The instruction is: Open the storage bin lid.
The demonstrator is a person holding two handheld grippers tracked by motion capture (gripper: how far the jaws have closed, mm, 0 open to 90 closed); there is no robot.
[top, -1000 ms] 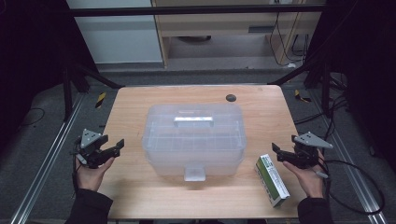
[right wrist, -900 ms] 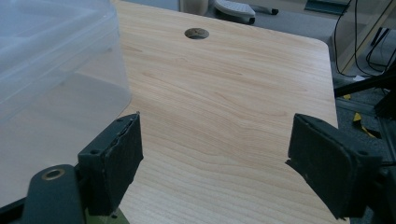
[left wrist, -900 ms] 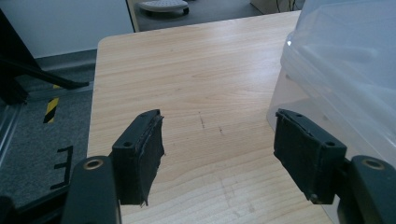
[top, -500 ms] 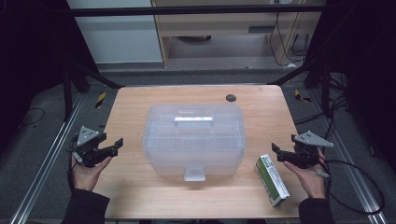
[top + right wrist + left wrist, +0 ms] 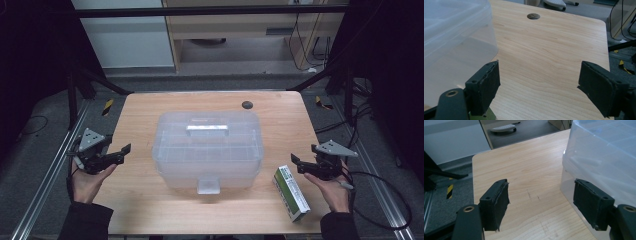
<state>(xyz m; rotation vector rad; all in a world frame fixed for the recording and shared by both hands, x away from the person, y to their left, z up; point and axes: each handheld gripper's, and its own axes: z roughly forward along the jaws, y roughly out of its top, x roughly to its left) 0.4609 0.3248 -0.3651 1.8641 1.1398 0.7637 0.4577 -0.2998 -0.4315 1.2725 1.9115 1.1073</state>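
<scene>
Centrally, the clear bin separates both grippers — green box beside right gripper.

No text can be read anywhere. The green and white carton at the near right of the table carries print on its top face, but it is too small and blurred to make out. The pale label strip on the lid of the clear plastic box is likewise illegible. The black and yellow hazard stripes on the floor carry no words.
</scene>
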